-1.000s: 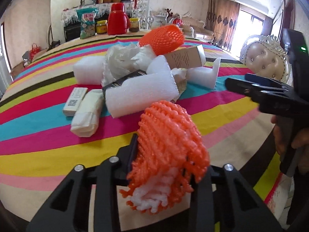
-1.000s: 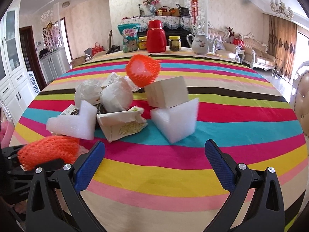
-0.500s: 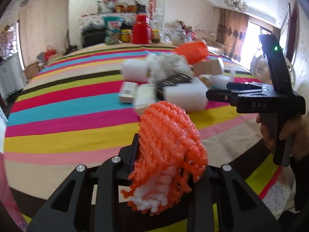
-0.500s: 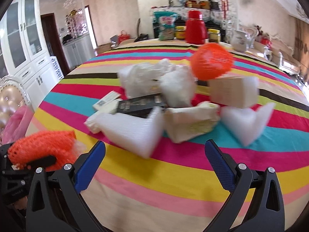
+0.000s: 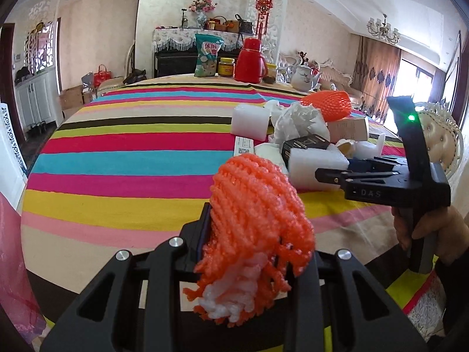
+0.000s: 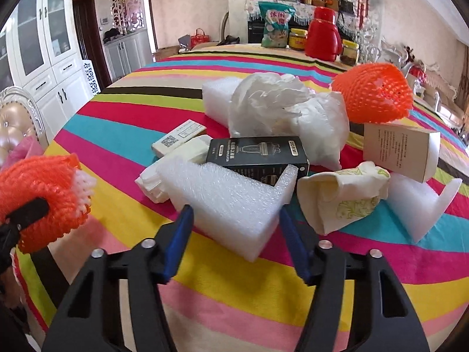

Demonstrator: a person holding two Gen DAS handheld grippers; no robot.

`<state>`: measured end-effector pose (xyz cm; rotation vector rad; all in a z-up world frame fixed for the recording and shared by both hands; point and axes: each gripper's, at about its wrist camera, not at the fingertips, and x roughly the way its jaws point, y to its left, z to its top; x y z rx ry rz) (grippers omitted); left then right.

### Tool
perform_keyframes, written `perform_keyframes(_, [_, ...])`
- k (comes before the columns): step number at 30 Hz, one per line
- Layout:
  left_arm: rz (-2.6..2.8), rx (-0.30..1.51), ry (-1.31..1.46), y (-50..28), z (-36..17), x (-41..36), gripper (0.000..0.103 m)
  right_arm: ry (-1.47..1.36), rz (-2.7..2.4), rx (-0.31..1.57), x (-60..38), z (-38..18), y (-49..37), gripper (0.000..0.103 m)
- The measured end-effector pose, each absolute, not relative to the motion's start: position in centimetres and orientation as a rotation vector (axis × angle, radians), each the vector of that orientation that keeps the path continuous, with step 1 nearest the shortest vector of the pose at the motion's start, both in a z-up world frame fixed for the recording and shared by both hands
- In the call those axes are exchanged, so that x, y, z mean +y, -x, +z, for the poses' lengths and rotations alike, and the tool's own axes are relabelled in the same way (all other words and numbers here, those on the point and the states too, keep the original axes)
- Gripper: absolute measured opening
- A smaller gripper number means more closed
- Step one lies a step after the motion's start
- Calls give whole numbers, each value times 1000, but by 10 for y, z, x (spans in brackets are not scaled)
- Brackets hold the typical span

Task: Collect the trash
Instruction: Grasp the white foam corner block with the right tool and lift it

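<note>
My left gripper [image 5: 249, 234] is shut on an orange foam net [image 5: 258, 220] and holds it above the near table edge; it also shows at the left of the right wrist view [image 6: 41, 199]. My right gripper [image 6: 234, 226] is open, its blue pads either side of an L-shaped white foam block [image 6: 231, 196] at the front of the trash pile. The pile holds a black box [image 6: 258, 152], crumpled white plastic [image 6: 278, 105], a second orange net [image 6: 375, 94], a tan carton [image 6: 401, 152] and a paper wrapper [image 6: 343, 196].
The striped tablecloth [image 5: 132, 158] covers a round table. At its far side stand a red thermos [image 5: 249, 61], jars, a snack bag [image 5: 206, 55] and a teapot [image 5: 304, 77]. A pink bag [image 5: 11, 252] hangs at the left edge. Chairs stand around.
My right gripper has moved forward to the pile and narrowed around the L-shaped foam block. My left gripper, still holding the orange net, has swung left and away from the pile.
</note>
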<state>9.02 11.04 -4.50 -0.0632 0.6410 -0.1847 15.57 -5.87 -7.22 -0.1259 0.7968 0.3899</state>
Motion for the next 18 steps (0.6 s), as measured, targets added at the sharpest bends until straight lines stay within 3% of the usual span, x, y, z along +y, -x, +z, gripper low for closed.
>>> perform_keyframes(18, [-33,574,97,-71,-34,140,29,133,560,679,-18,-33,-116,49])
